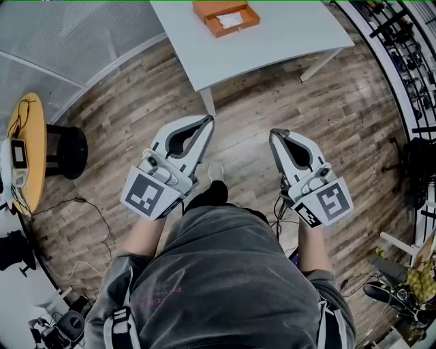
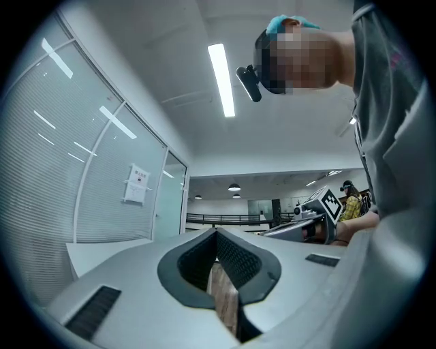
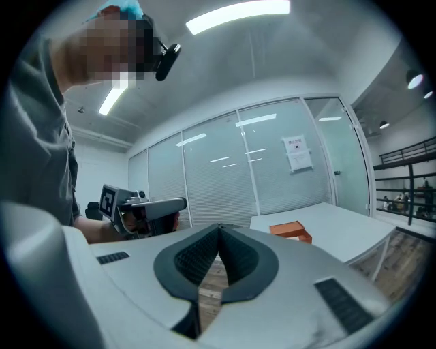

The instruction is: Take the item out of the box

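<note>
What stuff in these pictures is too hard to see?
The white item in the orange box: head view, too small and far off to tell what it is.
The box's inside: right gripper view, its own side wall hides it.
The table: head view, far side cut off by the top edge.
The notice on the glass wall: right gripper view, print too small.

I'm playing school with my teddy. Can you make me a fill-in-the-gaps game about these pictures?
The box on the white table is coloured ____.
The left gripper has its jaws ____.
The right gripper is holding ____.
Missing words: orange; shut; nothing.
</note>
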Available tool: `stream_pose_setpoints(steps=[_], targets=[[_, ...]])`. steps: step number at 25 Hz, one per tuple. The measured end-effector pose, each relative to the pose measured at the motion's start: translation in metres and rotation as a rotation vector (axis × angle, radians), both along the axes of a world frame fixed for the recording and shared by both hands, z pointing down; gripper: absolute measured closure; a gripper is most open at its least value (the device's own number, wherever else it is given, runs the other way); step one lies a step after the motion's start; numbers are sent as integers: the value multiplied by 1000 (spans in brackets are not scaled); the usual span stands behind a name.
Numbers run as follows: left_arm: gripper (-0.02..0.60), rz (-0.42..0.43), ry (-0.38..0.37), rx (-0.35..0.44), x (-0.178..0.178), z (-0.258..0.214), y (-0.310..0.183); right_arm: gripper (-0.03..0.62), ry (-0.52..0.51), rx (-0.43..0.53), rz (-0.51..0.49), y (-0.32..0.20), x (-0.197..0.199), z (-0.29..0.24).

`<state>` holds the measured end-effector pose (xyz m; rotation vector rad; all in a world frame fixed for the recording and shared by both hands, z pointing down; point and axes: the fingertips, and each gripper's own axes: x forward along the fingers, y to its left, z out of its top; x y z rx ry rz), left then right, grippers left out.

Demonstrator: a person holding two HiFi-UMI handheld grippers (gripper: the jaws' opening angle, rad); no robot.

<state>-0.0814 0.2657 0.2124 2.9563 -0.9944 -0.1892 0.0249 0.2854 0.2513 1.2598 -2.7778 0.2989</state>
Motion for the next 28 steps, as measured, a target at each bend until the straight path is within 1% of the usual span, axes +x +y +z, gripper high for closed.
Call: stream_pose_setpoints(steps=[7, 14, 21, 26, 28], targets=[[580, 13, 4, -16, -23, 6, -49, 589, 10, -13, 4, -51, -27, 4], [580, 23, 12, -15, -42, 9, -87, 589, 24, -19, 18, -84, -42, 6], [580, 38, 21, -22, -51, 16, -112, 589, 33, -19, 27, -109, -52, 7], [580, 38, 38, -1, -53, 13, -122, 589, 41, -9, 24, -121, -55, 5], [580, 40, 26, -7, -52, 15, -127, 589, 40, -6, 24, -126, -55, 4]])
